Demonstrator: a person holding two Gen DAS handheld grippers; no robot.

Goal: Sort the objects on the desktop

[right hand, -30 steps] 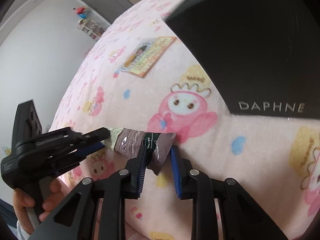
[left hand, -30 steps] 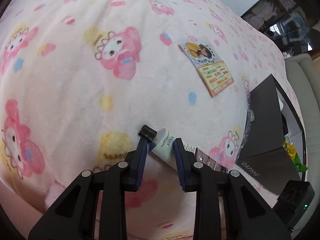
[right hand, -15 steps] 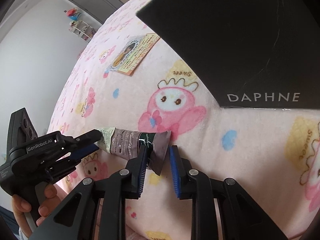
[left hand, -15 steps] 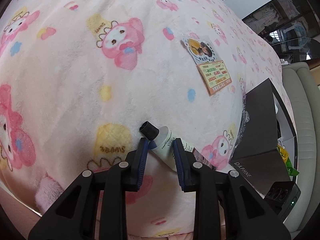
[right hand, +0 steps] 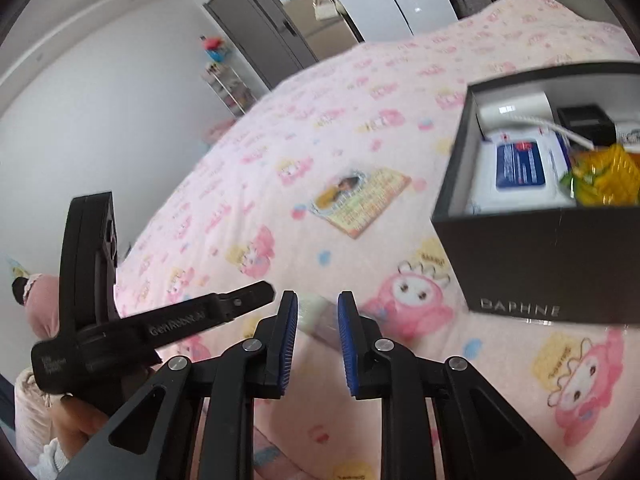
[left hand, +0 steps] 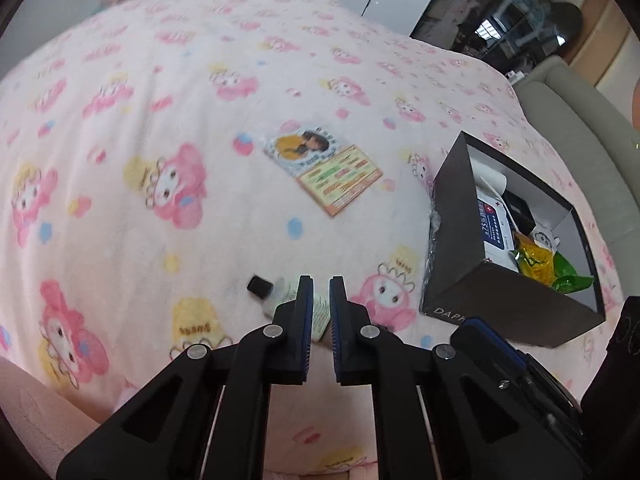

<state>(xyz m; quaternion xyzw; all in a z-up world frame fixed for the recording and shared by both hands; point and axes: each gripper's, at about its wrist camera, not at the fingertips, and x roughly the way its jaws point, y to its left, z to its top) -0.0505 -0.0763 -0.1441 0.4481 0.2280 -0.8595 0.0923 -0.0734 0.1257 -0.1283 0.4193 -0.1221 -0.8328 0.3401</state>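
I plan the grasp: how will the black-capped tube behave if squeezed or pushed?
The tube looks soft-walled, so it probably dents and may slip. Its round body could roll, though the plush blanket likely stops it.

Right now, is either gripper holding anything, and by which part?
Both grip the tube: the left gripper is shut just behind its black cap, and the right gripper has its jaws closing on the darker far end, with the tube between them.

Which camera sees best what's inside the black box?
The right wrist view. It looks into the black box from closer, showing the white pack with a blue label, a yellow-green packet and something black. The left wrist view shows the same box farther off at the right edge, its contents smaller.
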